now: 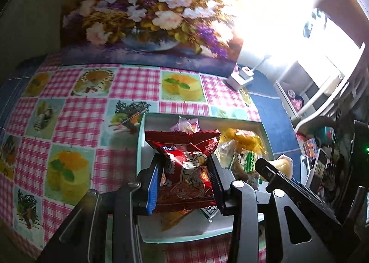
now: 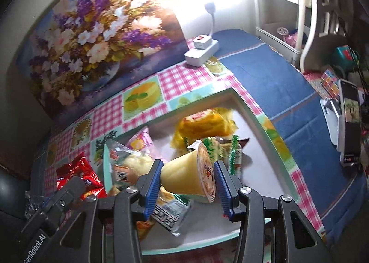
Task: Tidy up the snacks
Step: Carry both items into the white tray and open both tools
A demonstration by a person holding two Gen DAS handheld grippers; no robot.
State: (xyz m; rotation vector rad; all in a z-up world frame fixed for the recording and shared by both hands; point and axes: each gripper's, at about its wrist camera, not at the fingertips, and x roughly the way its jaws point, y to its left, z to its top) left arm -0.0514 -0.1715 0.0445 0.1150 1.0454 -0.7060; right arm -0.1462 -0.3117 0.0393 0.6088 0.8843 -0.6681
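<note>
My left gripper point(image 1: 185, 174) is shut on a red snack packet point(image 1: 184, 163), held above the near left part of a shallow pale green tray point(image 1: 140, 145). My right gripper point(image 2: 188, 176) is shut on a yellow pudding cup point(image 2: 184, 175) lying sideways between the blue pads, over the same tray point(image 2: 251, 115). In the tray lie a yellow wrapped cake point(image 2: 205, 125), a green-and-white packet point(image 2: 230, 154), a pink packet point(image 2: 138, 141), a clear-wrapped bun point(image 2: 129, 166) and a white-green sachet point(image 2: 170, 214). The right wrist view shows the red packet point(image 2: 76, 175) at lower left, and the left wrist view shows the pudding cup point(image 1: 284, 163) at right.
The tray rests on a pink checked tablecloth with cake pictures point(image 1: 76, 120). A flower painting point(image 1: 147, 13) leans at the back. A white power strip point(image 2: 200, 49) sits behind the tray. A blue cloth point(image 2: 276, 78) covers the right side, with a phone on a stand point(image 2: 350, 124) and cluttered shelves beyond.
</note>
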